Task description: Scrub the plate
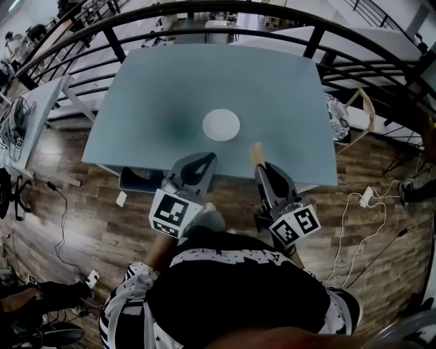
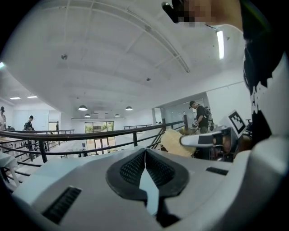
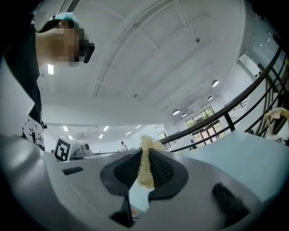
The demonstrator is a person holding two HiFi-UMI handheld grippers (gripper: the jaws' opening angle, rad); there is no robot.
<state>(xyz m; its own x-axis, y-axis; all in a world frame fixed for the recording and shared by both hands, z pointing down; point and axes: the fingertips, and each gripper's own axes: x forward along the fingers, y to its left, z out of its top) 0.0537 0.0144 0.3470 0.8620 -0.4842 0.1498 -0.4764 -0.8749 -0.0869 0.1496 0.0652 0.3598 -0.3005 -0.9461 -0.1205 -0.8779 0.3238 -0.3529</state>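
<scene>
A round white plate lies flat near the middle of the pale blue table. My left gripper hovers over the table's near edge, short of the plate, its jaws shut with nothing between them. My right gripper is held beside it on the right, shut on a tan scrub pad that sticks out past the fingertips. The pad shows pinched between the dark pads in the right gripper view. From the left gripper view the pad and right gripper appear at the right.
A black curved railing runs behind the table. A wooden chair stands to the table's right. White cables and a power strip lie on the wood floor at right. A dark box sits under the table's near edge.
</scene>
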